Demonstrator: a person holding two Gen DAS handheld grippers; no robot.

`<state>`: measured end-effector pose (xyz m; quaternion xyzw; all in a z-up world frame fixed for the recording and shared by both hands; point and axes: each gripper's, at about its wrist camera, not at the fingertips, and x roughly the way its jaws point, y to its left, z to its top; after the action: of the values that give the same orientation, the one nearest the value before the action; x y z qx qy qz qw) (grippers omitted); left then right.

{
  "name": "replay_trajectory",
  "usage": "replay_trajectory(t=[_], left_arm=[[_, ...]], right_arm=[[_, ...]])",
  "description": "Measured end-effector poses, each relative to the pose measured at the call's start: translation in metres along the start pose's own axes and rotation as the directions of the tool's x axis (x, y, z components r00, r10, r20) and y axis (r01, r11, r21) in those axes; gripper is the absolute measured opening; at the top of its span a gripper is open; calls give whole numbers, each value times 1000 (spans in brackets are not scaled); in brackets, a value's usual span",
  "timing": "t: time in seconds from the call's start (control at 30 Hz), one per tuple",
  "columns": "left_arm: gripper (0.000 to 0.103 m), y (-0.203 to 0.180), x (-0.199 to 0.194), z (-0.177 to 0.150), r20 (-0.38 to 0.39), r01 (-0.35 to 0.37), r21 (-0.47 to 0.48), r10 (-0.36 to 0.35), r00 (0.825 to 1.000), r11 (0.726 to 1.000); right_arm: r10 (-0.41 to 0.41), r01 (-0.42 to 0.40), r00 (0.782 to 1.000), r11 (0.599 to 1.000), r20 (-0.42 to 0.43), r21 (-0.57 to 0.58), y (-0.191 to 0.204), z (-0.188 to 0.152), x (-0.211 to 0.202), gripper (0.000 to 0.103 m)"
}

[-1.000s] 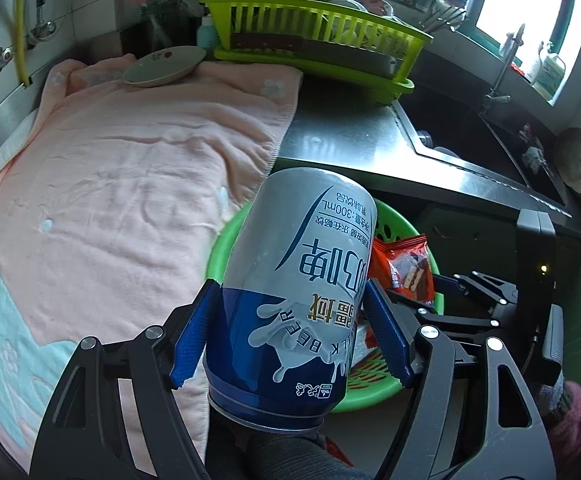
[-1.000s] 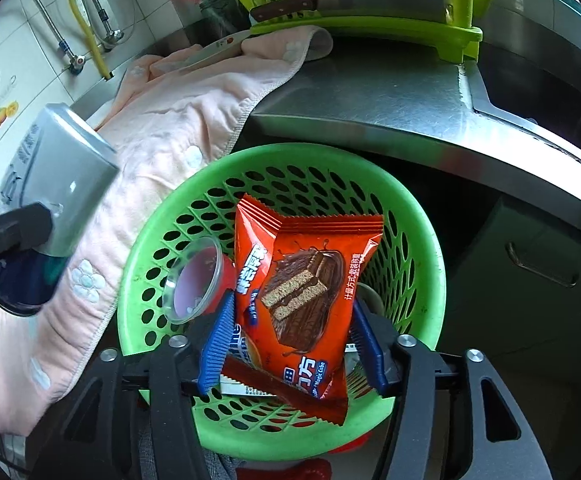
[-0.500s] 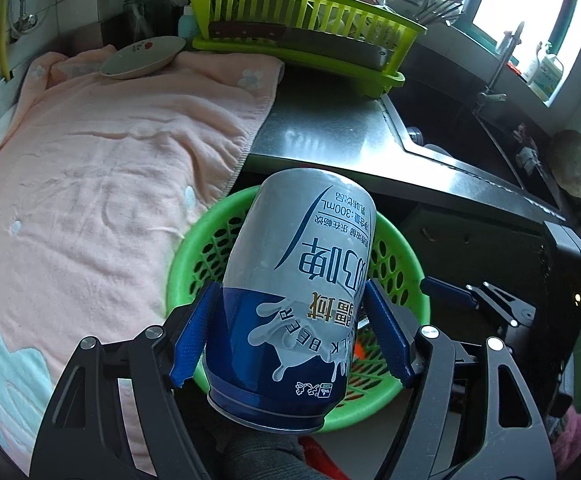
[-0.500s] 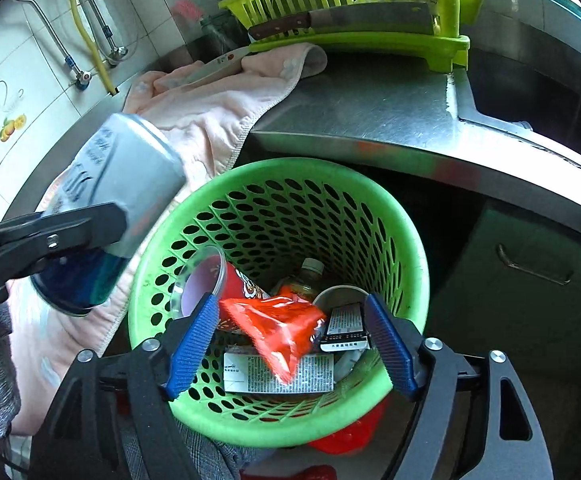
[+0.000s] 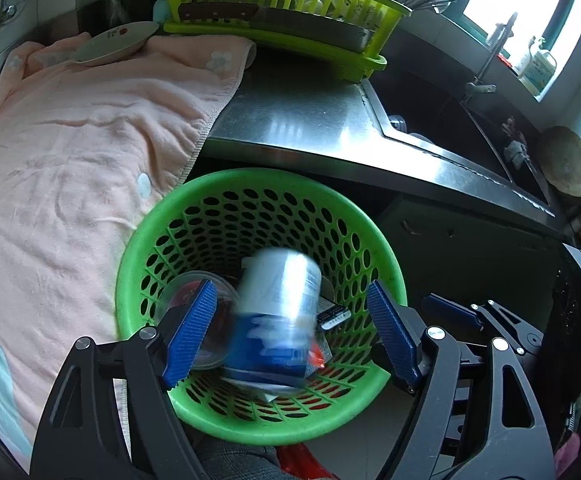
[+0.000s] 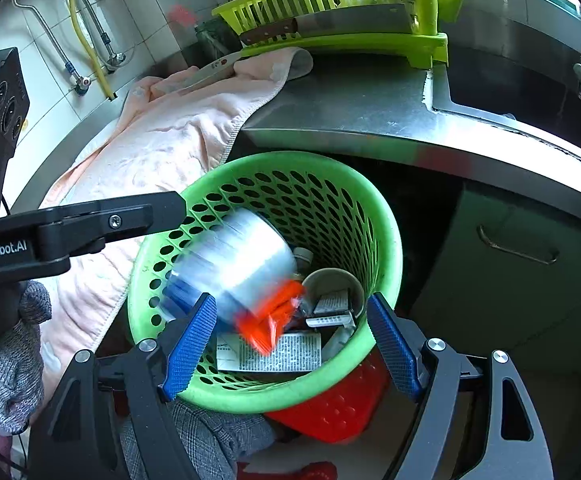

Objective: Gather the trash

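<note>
Left tongs (image 5: 288, 336) opening, pads clear of the blurred can (image 5: 276, 316) dropping into the green basket (image 5: 250, 184). Right tongs (image 6: 290, 338) apart, empty. Can: probably light, smooth, dentable; best gripped mid-body. Beyond: towel (image 5: 70, 140) on the worktop (image 5: 302, 120).

Both wrist cameras look steeply down, close above the shared green basket (image 5: 138, 248).
</note>
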<state>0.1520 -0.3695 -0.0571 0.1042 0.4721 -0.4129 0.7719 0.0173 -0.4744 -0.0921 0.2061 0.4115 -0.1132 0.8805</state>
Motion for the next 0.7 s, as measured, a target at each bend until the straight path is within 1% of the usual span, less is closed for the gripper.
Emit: replay_trajectory(t=[0.2, 0.33, 0.43, 0.63, 0.7], left_arm=[[77, 2, -16, -4, 24, -24, 5, 24, 999, 1000], [77, 7, -32, -10, 50, -41, 1, 41, 998, 999], [88, 10, -45, -16, 79, -74, 1, 74, 994, 997], [88, 18, -68, -31, 108, -97, -11, 98, 989, 995], [89, 21, -75, -36, 121, -117, -11, 118, 986, 993]], right_arm=[[-23, 23, 1000, 1000, 21, -21, 6, -3, -7, 75], [-35, 36, 999, 999, 36, -27, 12, -6, -13, 78], [-38, 39, 998, 999, 46, -32, 17, -7, -18, 78], [-39, 43, 997, 998, 71, -42, 30, -10, -29, 81], [-44, 48, 996, 998, 81, -49, 35, -12, -33, 83]])
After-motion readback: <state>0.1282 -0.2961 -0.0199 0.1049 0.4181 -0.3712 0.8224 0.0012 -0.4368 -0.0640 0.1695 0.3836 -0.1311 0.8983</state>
